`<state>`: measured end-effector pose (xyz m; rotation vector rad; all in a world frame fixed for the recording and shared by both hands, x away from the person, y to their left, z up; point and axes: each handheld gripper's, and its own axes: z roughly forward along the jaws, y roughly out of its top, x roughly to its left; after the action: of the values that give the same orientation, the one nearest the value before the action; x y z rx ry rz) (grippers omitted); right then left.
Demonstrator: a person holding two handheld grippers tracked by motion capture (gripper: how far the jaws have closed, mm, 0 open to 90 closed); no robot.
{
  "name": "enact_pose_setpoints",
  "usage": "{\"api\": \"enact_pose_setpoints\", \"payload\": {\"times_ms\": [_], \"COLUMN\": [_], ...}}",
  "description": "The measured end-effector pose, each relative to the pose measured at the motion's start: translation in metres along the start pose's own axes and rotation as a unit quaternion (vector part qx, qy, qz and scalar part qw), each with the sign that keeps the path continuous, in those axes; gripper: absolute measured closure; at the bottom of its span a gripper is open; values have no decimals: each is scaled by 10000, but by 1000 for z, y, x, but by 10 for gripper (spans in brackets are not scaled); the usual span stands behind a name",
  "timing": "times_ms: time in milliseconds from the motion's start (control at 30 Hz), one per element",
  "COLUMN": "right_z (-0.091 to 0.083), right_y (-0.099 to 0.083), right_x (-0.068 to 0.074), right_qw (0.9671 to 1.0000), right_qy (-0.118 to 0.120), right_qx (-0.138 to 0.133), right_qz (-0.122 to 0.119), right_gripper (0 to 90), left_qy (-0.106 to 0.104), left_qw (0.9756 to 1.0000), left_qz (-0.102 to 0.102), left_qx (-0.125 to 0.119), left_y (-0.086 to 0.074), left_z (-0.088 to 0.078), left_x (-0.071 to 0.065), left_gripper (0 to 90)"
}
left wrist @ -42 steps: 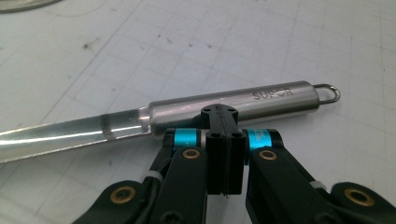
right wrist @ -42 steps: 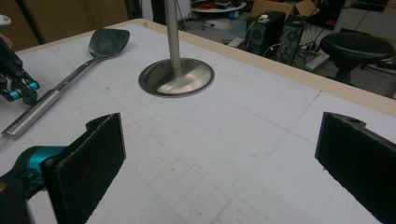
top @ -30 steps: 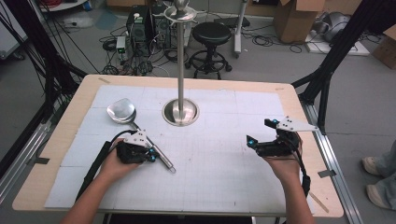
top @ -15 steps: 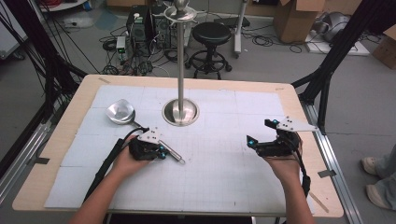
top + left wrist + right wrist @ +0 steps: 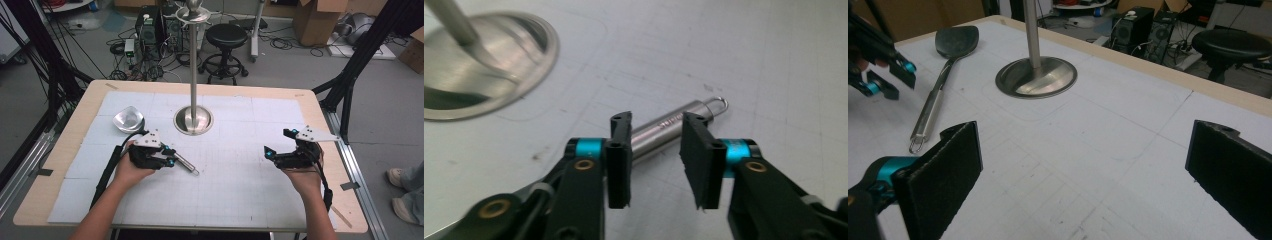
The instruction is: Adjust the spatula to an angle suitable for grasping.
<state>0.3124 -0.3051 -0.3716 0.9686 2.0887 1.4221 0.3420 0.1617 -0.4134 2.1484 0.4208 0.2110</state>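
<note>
Since a second ago, the left gripper (image 5: 167, 159) is sitting a little further right along the ladle (image 5: 150, 137), toward the loop end of the handle, and its jaws have just been opening. In the left gripper view they are now standing partly apart, with the steel handle (image 5: 674, 126) lying on the table (image 5: 230, 190) just beyond the pads; a clear gap is showing on both sides of it, so the gripper is released and grasping nothing. The handle is running diagonally away from the jaws and ending in a small wire loop (image 5: 716, 105) at the far tip. In the high view the ladle is lying flat on the left half of the white table, its bowl (image 5: 128, 120) near the far left and its handle pointing toward the person, passing under the left gripper. The pole stand (image 5: 193, 120) is rising from its round steel base just right of the bowl, apart from it. The right gripper (image 5: 277, 147) is resting in the person's right hand (image 5: 302, 175) over the right side of the table, well apart from the ladle, and is keeping the same spot; in the right gripper view its pads (image 5: 943, 172) are spread wide with only bare table between them.
</note>
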Motion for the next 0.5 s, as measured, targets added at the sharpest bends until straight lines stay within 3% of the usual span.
{"api": "enact_pose_setpoints", "payload": {"times_ms": [100, 167, 233, 300, 333, 500], "right_z": [0, 0, 1, 1, 1, 2], "right_y": [-1, -1, -1, -1, -2, -2], "right_x": [0, 0, 1, 1, 1, 1], "right_qw": [10000, 10000, 10000, 10000, 10000, 10000], "right_qy": [4, 3, -6, -7, -5, -4], "right_qx": [23, 25, 31, 38, 53, 77], "right_qz": [7, 6, 26, 21, 16, 1], "right_gripper": [6, 6, 6, 6, 6, 6], "left_qy": [201, 233, 363, 419, 492, 594], "left_qw": [9991, 9988, 9969, 9961, 9938, 9904], "left_qz": [-56, -53, -31, -52, -110, -133], "left_qx": [-362, -437, -696, -773, -987, -1244], "left_y": [2, 2, 3, 4, 4, 3], "left_z": [-20, -25, -41, -47, -56, -76], "left_x": [2, 2, 4, 5, 6, 11], "left_gripper": [549, 513, 468, 434, 408, 375]}}
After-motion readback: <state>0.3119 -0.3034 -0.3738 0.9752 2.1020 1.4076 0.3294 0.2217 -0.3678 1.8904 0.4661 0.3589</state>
